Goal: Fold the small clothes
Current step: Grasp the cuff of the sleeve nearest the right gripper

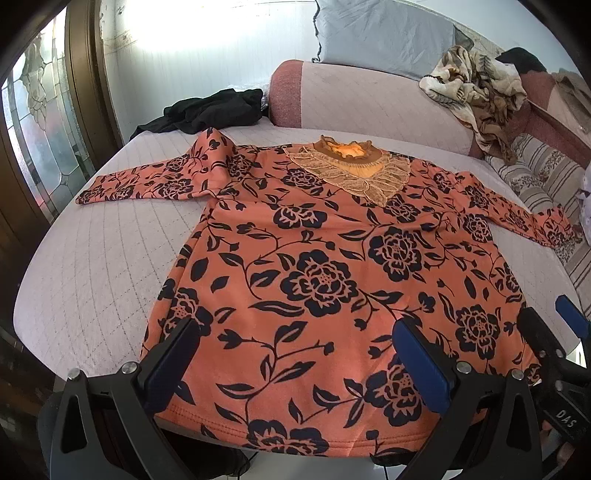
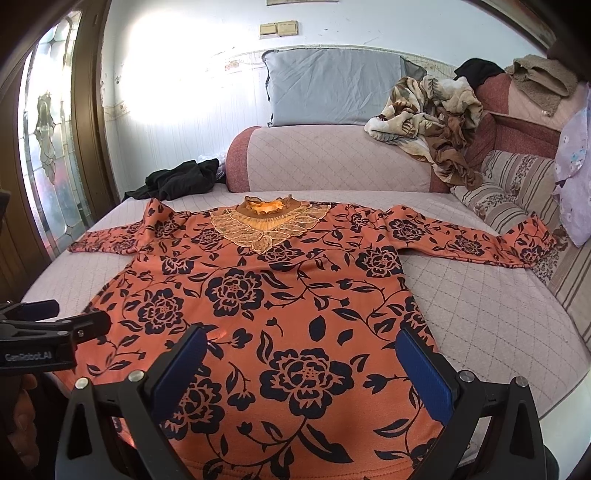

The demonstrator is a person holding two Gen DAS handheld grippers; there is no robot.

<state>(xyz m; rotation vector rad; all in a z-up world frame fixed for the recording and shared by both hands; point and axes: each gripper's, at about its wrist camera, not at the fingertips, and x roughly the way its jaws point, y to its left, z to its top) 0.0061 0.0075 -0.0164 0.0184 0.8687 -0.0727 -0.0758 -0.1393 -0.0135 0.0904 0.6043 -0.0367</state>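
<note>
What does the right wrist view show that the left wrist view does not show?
Only the right wrist view shows the wall switch plates, the purple floral cloth at the right edge and the whole grey pillow. Only the left wrist view shows the shirt's near hem more fully, over the bed edge. Both show the orange floral shirt spread flat on the quilted bed, its sleeves out, the black garment, the crumpled blanket, and both grippers open: left gripper, right gripper.
</note>
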